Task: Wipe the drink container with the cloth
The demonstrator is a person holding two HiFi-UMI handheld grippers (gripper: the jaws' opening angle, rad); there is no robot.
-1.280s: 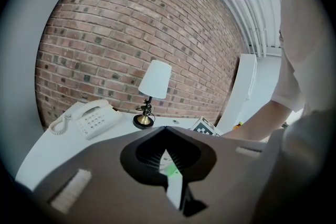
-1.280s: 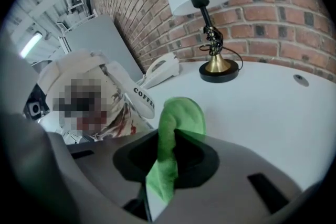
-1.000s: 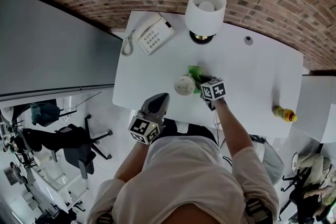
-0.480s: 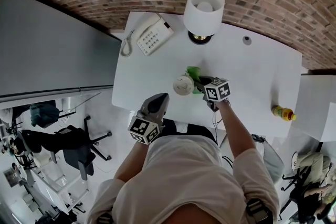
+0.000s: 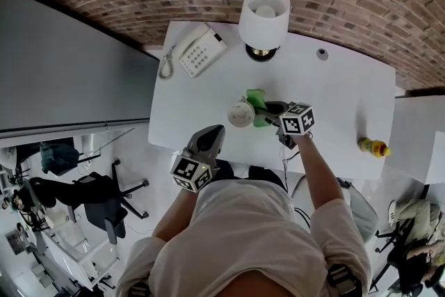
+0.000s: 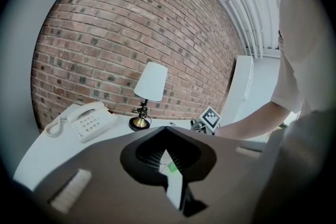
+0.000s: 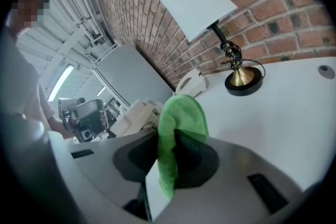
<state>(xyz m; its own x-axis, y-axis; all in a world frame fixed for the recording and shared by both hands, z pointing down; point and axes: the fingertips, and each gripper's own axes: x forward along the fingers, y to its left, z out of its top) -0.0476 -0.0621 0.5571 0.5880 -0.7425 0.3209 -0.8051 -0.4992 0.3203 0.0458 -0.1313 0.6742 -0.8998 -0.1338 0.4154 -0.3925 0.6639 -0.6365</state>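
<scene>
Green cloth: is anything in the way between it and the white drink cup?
Nothing visible. The green cloth, pinched in the right gripper, sits right beside the drink container on the table, with no object between them.

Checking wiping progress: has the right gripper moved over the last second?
Yes. The right gripper, shut on the green cloth, has shifted rightward in the head view, away from the white cup and the lamp.

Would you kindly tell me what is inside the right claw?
A green cloth, pinched in the shut right claw. The part deep between the jaws is covered.
</scene>
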